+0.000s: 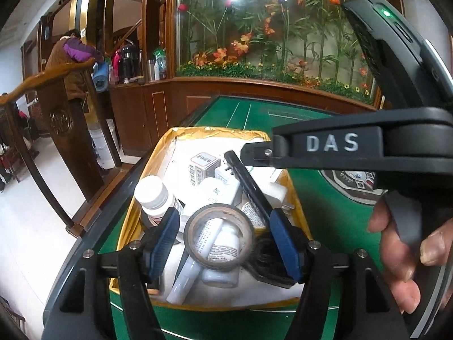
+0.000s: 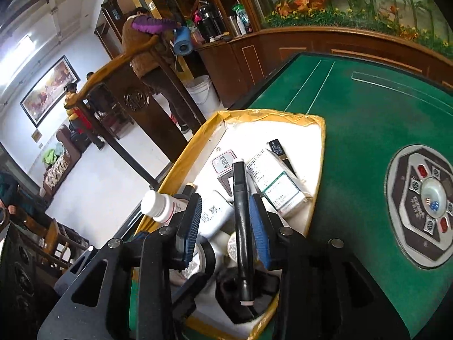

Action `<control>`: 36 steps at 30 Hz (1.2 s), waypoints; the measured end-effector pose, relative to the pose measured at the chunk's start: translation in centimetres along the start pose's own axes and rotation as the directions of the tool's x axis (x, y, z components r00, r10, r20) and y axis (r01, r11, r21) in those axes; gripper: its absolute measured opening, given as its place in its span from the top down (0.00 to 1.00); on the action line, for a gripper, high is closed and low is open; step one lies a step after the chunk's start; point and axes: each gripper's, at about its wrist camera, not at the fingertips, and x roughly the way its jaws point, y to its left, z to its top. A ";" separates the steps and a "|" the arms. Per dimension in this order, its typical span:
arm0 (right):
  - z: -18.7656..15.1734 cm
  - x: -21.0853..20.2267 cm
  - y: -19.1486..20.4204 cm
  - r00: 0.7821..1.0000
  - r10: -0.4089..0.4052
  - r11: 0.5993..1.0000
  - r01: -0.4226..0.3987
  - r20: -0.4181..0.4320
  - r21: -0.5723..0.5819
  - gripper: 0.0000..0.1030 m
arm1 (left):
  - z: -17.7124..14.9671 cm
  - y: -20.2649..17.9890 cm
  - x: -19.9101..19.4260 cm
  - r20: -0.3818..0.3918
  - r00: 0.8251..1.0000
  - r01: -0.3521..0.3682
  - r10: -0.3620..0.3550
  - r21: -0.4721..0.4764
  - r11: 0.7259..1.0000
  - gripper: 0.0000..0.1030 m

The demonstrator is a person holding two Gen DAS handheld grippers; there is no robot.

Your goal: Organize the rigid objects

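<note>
- Hovering over the near end of the yellow-rimmed box (image 1: 147, 170), the left gripper (image 1: 223, 240) stands wide open with nothing between its blue pads (image 1: 164, 240).
- Directly between those pads, lower down in the box, lies a tape roll (image 1: 219, 236) on top of a small white bottle (image 1: 220, 255) and a white tube (image 1: 187, 272).
- Just left of the left pad stands a white-capped bottle (image 1: 153, 195).
- In the right wrist view, the right gripper (image 2: 223, 226) is partly open; a black marker (image 2: 243, 226) lies lengthwise against its right pad (image 2: 259, 232), and whether it is pinched I cannot tell.
- Beyond its fingertips lie a white-and-green carton (image 2: 279, 189) and a white jar (image 2: 215, 212).
- Farther out stretches the green worktop (image 2: 354, 119).
</note>
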 end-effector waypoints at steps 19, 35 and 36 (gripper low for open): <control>-10.1 -9.9 -3.4 0.975 -0.161 0.968 0.187 0.154 -0.169 0.46 | -2.0 -2.2 -1.8 -0.001 0.962 -0.274 0.275 0.057 0.960 0.17; -12.5 -11.0 -5.0 0.979 -0.097 0.976 0.130 0.179 -0.177 0.46 | -2.0 -4.1 -2.0 0.010 0.951 -0.307 0.308 0.090 0.947 0.17; -12.5 -10.9 -5.0 0.979 -0.099 0.975 0.131 0.176 -0.181 0.46 | -2.0 -4.2 -2.1 0.012 0.951 -0.309 0.309 0.094 0.946 0.17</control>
